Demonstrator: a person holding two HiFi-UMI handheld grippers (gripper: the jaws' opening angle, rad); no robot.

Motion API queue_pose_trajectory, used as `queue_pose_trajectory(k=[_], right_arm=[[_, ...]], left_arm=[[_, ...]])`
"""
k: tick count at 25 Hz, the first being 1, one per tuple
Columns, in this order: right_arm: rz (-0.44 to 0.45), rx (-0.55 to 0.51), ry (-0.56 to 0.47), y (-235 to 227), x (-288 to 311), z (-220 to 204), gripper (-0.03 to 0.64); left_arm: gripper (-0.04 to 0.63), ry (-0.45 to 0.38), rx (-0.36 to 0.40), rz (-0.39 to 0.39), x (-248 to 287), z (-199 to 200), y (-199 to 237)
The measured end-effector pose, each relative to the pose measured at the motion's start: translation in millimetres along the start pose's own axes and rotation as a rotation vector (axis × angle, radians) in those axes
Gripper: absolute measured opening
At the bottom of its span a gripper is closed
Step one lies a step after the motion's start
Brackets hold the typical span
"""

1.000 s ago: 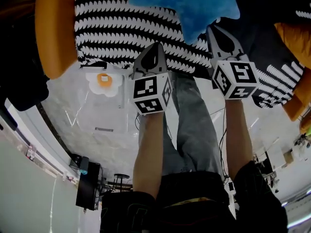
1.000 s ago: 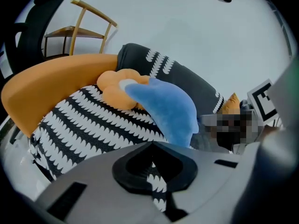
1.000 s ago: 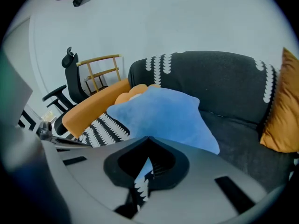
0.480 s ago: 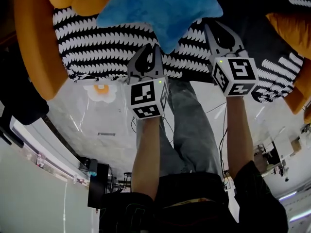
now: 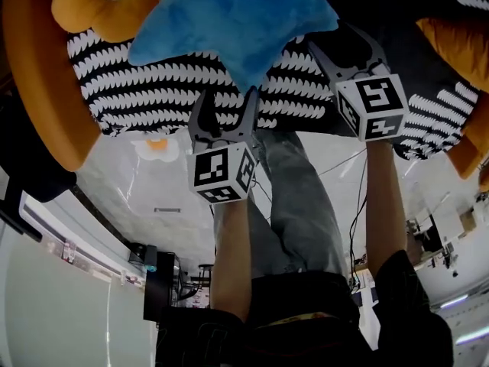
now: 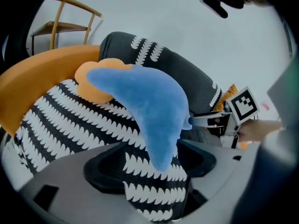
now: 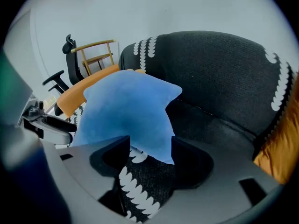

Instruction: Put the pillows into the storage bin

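A blue star pillow [image 5: 229, 17] lies on the black-and-white patterned storage bin [image 5: 153, 75], against an orange flower pillow [image 5: 107, 2]. My left gripper [image 5: 225, 102] is open; its jaws have just been opening, and one star tip [image 6: 161, 153] hangs loose between them. My right gripper [image 5: 344, 37] has also just been opening and is open, with another star tip [image 7: 149, 143] between its jaws, not pinched. The left gripper view shows the blue star pillow [image 6: 145, 106] over the flower pillow [image 6: 96, 85] and my right gripper [image 6: 210, 121] beyond.
The bin has orange lining [image 5: 46, 90] and a dark patterned wall [image 7: 224, 78]. A wooden chair [image 6: 60, 17] and an office chair [image 7: 70, 59] stand behind. A small egg-shaped toy [image 5: 158, 145] and a black box [image 5: 157, 281] lie on the pale floor.
Both grippers went from shut on the star pillow's tips to open. The pillow has shifted left in the head view, and the left gripper sits lower in the picture.
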State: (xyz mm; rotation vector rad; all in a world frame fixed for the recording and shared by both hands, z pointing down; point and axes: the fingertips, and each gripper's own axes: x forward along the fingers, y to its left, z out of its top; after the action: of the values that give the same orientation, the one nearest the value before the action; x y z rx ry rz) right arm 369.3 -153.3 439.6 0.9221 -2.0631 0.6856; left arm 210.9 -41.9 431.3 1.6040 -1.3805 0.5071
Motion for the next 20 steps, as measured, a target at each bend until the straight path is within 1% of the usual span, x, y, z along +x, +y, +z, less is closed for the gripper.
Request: queue_pose_trajectory(k=[3, 5, 7, 9, 11, 14, 17, 20], right_arm=[[0.014, -0.037, 0.028, -33.5, -2.4, -7.9, 0.293], [0.024, -0.101, 0.058, -29.4, -0.3, -11.7, 0.311], [0.042, -0.158, 0.092, -8.0, 6.3, -13.7, 0.319], [0.066, -0.184, 0.114, 11.4, 13.7, -13.0, 0.333], [0.095, -0.204, 0.133, 22.1, 20.1, -9.6, 0.348], [0.142, -0.230, 0.153, 25.6, 27.2, -3.1, 0.356], [0.186, -0.231, 0.152, 23.8, 29.9, -1.3, 0.356], [0.237, -0.235, 0.160, 27.0, 36.4, -6.8, 0.356]], left_arm=[[0.369, 0.062, 0.053, -0.036, 23.4, -6.7, -38.9], [0.378, 0.092, 0.079, -0.047, 28.5, -13.4, -45.2], [0.383, 0.106, 0.092, -0.051, 25.0, -16.9, -36.6], [0.386, 0.121, 0.112, -0.042, 22.7, -19.1, -24.7], [0.387, 0.146, 0.108, -0.024, 25.5, -21.5, -13.6], [0.383, 0.171, 0.076, -0.013, 33.7, -17.6, -3.9], [0.362, 0.192, 0.096, -0.010, 43.0, -14.1, -2.9], [0.343, 0.226, 0.082, -0.029, 51.2, -21.1, 1.0]])
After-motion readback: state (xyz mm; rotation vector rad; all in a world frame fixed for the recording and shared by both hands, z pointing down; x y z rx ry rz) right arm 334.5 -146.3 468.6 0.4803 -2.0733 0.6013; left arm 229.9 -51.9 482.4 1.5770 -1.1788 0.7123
